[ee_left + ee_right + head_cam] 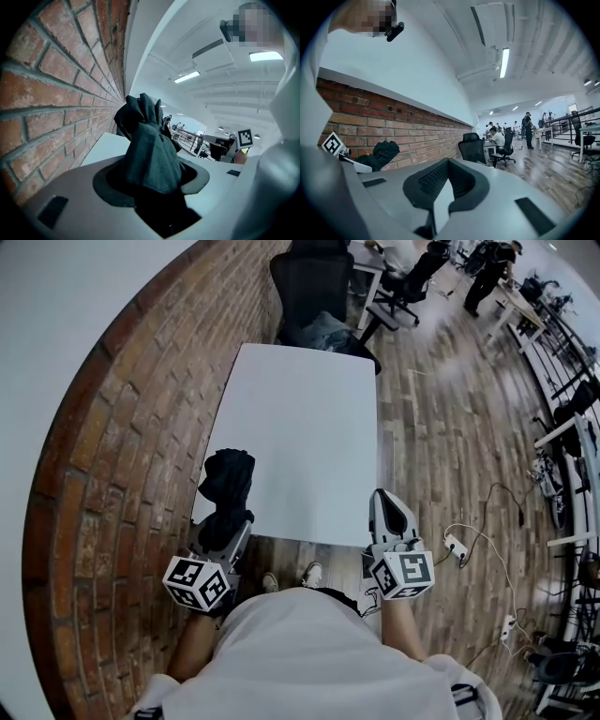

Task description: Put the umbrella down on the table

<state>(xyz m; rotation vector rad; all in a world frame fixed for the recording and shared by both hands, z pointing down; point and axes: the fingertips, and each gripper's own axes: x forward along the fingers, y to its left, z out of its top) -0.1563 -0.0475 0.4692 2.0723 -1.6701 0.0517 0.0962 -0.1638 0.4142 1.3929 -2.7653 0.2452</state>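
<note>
Brick wall (122,456) curves along the left of an open office, with plank flooring (450,446) running off to the right and people at desks (497,138) far down the room. I stand at the near edge of a long white table (300,427), seen from my head camera. A black office chair (314,282) is parked at the table's far edge.

At the near left corner of the tabletop, a folded black umbrella (225,493) sticks forward out of my left gripper (228,524). The left gripper view shows the jaws clamped on the umbrella's lower part, with its bunched cloth (150,145) rising out from between them against the wall and ceiling. Whether any part of the umbrella touches the tabletop I cannot tell. In the right gripper view it shows as a dark bundle (382,154) in front of the brick.

My right gripper (386,498) sits at the near right corner of the tabletop, well apart from the umbrella. Its jaws are together at the tips (447,161), with nothing held between them.

Each gripper carries its marker cube, left (197,582) and right (405,573), just ahead of my wrists. A white power strip (457,547) lies on the floor beside the right gripper.
</note>
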